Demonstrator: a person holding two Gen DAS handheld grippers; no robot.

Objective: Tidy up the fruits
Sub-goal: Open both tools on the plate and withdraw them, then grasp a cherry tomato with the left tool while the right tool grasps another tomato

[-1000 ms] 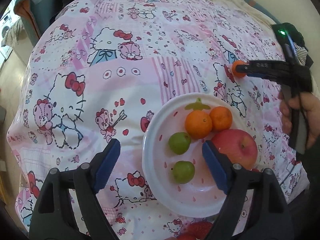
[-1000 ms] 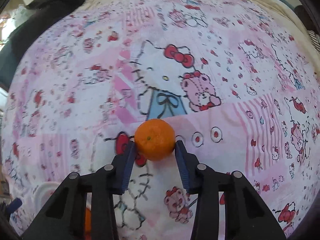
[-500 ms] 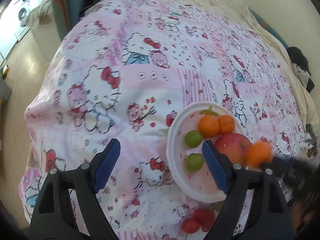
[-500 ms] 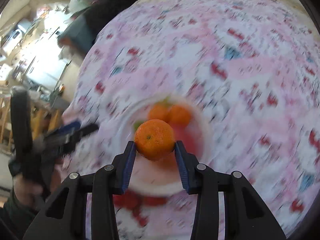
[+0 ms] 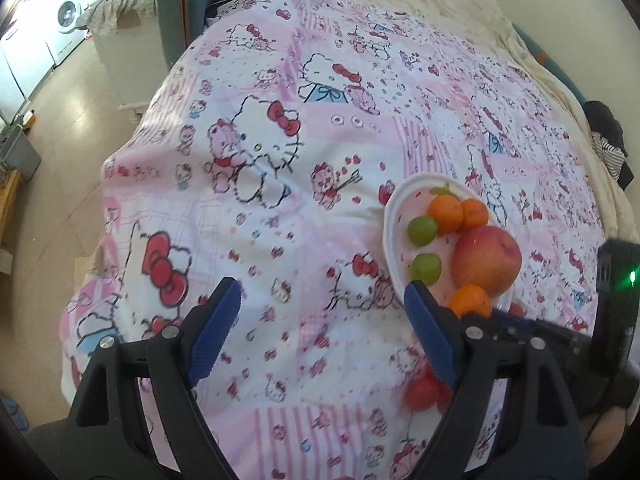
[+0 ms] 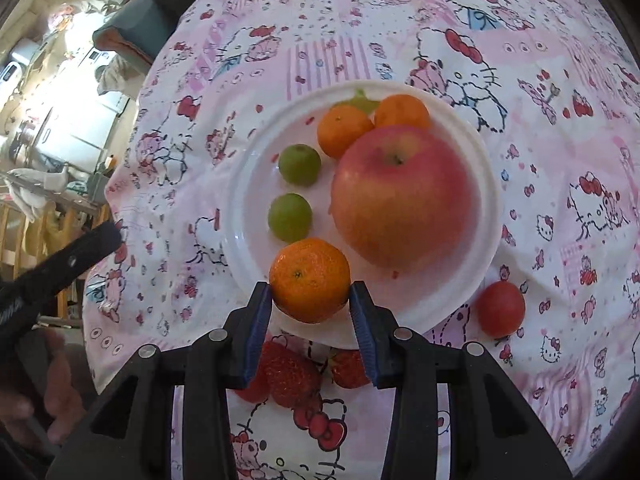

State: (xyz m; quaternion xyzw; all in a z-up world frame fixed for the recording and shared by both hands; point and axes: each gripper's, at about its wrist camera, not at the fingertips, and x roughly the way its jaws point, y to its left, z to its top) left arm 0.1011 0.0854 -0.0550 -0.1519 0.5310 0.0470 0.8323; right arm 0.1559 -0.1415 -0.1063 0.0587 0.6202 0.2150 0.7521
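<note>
A white plate (image 6: 240,208) on the pink cartoon-print cloth holds a big red apple (image 6: 400,196), two mandarins (image 6: 344,130) and two small green fruits (image 6: 300,163). My right gripper (image 6: 310,292) hangs over the plate's near rim with a third mandarin (image 6: 310,280) between its blue pads. The pads touch the fruit while the jaws are opening. My left gripper (image 5: 322,300) is open with nothing in it, over bare cloth left of the plate (image 5: 390,216). The left wrist view shows the held mandarin (image 5: 470,300) by the apple (image 5: 486,266).
Strawberries (image 6: 288,376) lie on the cloth just below the plate, and a red tomato (image 6: 500,309) to its lower right. The bed's left edge drops to the floor (image 5: 60,128). A hand (image 6: 60,400) holds the left gripper at lower left.
The right gripper carried the mandarin from over bare cloth to the plate's near rim. The left gripper drifted left, so the plate now sits at its right finger.
</note>
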